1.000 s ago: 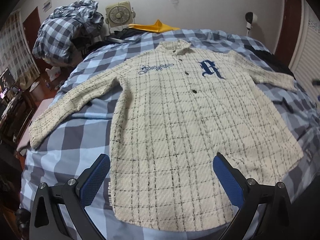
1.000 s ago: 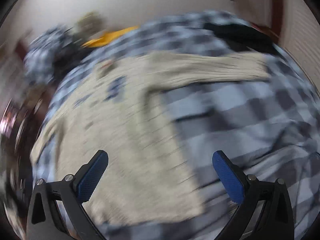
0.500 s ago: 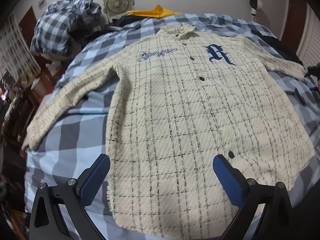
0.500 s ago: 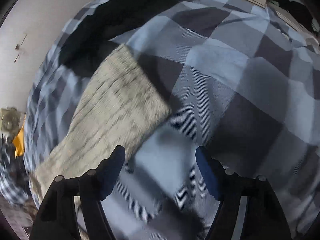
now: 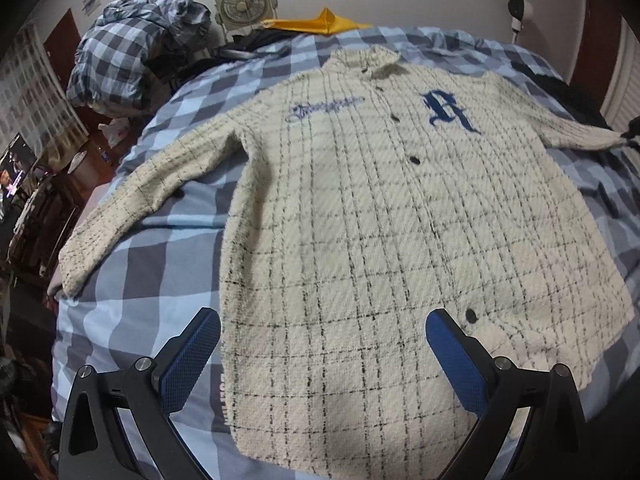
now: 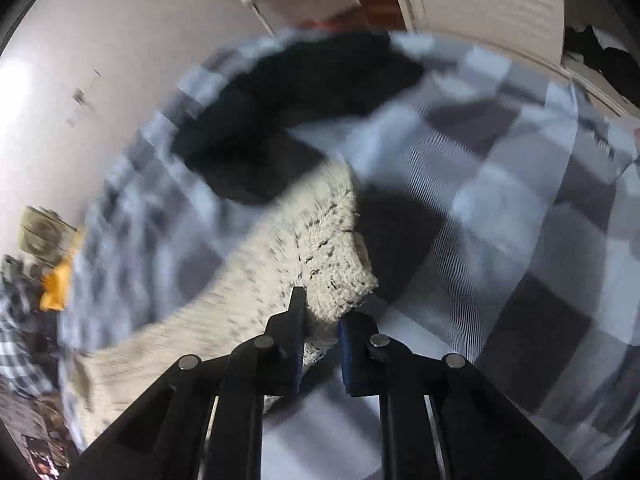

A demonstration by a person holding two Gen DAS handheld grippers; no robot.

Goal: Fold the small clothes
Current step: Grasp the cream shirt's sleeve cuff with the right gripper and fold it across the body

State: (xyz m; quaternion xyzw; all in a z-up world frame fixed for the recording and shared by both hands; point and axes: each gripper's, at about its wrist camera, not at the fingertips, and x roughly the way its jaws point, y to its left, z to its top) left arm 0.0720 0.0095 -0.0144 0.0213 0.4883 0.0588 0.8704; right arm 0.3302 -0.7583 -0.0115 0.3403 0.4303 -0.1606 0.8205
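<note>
A cream checked jacket (image 5: 380, 220) with a blue letter and dark buttons lies flat, front up, on the blue checked bed cover (image 5: 160, 280), both sleeves spread out. My left gripper (image 5: 322, 314) hovers open above the hem, with nothing between its blue pads. In the right wrist view, the cuff of the jacket's right sleeve (image 6: 320, 248) sits between the pads of my right gripper (image 6: 324, 308). Its jaws are closing and pinch the cuff's edge, which is raised a little off the cover.
A black garment (image 6: 300, 112) lies on the bed just beyond the gripped cuff. At the head of the bed are a heap of checked bedding (image 5: 132, 48), a small fan (image 5: 244, 4) and a yellow cloth (image 5: 320, 22). Furniture stands along the bed's left side.
My right gripper swung from over the jacket to the sleeve's end, and its jaws went from wide apart to pinching the cuff. The left gripper came slightly closer to the hem.
</note>
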